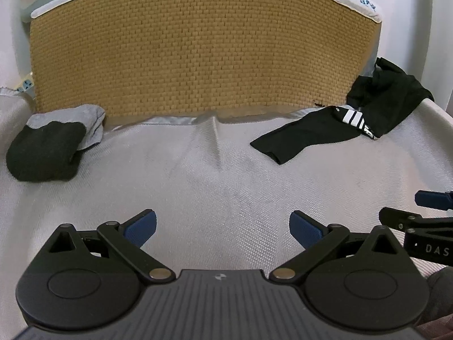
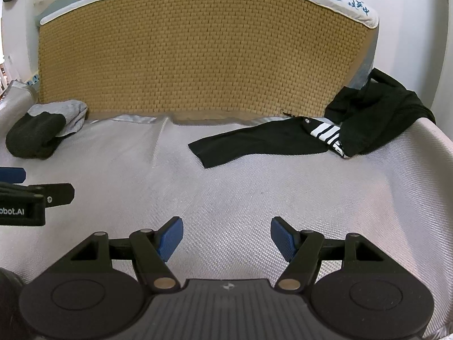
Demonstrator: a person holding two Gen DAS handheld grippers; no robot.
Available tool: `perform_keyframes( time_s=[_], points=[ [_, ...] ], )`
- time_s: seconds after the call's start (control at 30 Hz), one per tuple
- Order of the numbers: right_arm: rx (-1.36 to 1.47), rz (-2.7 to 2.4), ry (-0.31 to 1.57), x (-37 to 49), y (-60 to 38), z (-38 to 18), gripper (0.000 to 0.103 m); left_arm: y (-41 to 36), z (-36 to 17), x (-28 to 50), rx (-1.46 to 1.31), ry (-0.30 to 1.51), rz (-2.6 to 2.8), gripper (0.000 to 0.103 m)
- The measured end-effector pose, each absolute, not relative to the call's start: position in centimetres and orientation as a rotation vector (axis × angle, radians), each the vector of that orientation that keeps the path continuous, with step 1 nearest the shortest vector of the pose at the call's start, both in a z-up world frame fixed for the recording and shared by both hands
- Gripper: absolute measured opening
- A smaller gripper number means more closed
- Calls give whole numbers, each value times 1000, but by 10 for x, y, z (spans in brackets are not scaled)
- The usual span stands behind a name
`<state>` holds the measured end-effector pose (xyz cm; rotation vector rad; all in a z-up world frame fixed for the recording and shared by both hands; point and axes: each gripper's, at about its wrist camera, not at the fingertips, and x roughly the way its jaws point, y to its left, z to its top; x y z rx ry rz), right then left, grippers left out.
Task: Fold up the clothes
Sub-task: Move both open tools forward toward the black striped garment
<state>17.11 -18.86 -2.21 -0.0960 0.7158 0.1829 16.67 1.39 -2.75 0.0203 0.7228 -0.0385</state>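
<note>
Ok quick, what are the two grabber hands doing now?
Left gripper: open, holding nothing.
Right gripper: open, holding nothing.

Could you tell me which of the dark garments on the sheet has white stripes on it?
The spread-out black garment on the right, by the woven mat; the folded black bundle on the left is plain.

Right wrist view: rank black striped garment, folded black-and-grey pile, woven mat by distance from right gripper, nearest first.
From the right gripper:
1. black striped garment, ahead, right of centre on the sheet.
2. folded black-and-grey pile, far left.
3. woven mat, upright behind both.
</note>
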Motion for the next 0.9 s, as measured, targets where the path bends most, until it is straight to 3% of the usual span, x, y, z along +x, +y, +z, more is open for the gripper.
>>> perform_keyframes(
  time_s=[0.7, 0.9],
  points=[
    [-69, 140, 662, 251, -205, -45, 67, -10, -54, 234, 11, 725, -145, 101],
    [-50, 123, 676, 282, -215, -64, 61, -25, -64, 255, 32, 733, -188, 99]
  ],
)
